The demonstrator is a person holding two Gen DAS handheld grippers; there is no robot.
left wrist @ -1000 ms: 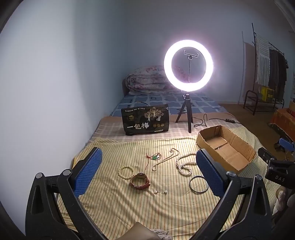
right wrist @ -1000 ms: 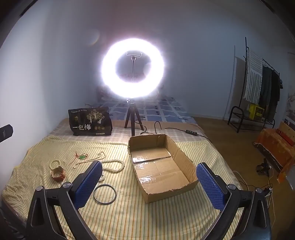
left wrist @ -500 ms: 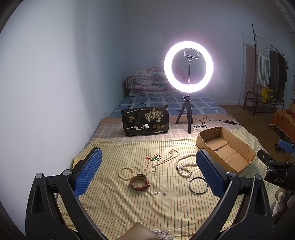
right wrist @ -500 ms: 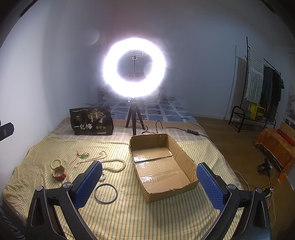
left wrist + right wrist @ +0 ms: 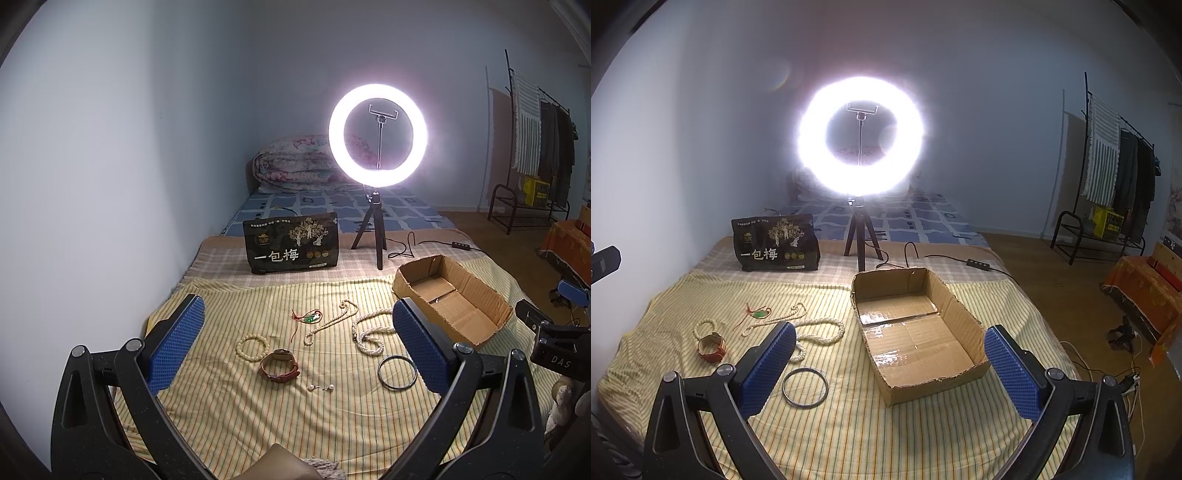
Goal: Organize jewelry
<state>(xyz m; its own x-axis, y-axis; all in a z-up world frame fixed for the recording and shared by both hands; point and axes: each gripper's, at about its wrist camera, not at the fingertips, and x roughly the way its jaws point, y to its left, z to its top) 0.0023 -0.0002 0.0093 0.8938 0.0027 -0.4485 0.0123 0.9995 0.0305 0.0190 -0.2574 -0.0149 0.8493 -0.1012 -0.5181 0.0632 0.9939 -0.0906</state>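
Observation:
Jewelry lies loose on a yellow striped cloth [image 5: 258, 424]: a cream bead bracelet [image 5: 252, 346], a brown leather watch [image 5: 279, 366], two pearl earrings [image 5: 321, 387], a dark metal bangle [image 5: 397, 372], a red-cord green pendant [image 5: 308, 317] and two pearl necklaces [image 5: 369, 332]. My left gripper [image 5: 295, 332] hangs open above them, holding nothing. An open cardboard box [image 5: 916, 332] sits to the right with nothing inside. My right gripper [image 5: 890, 354] stands open over the box's near end, the bangle [image 5: 805, 387] and watch [image 5: 711, 347] to its left.
A lit ring light on a tripod [image 5: 377, 147] stands behind the cloth, its cable [image 5: 945, 258] trailing right. A black snack bag [image 5: 291, 247] stands at the back. A folded quilt [image 5: 295, 162] lies beyond. A clothes rack [image 5: 1108, 177] and floor are right of the bed.
Both grippers have drifted slightly; in the right wrist view the box and ring light sit a little further right. No jewelry has moved and both grippers stay open.

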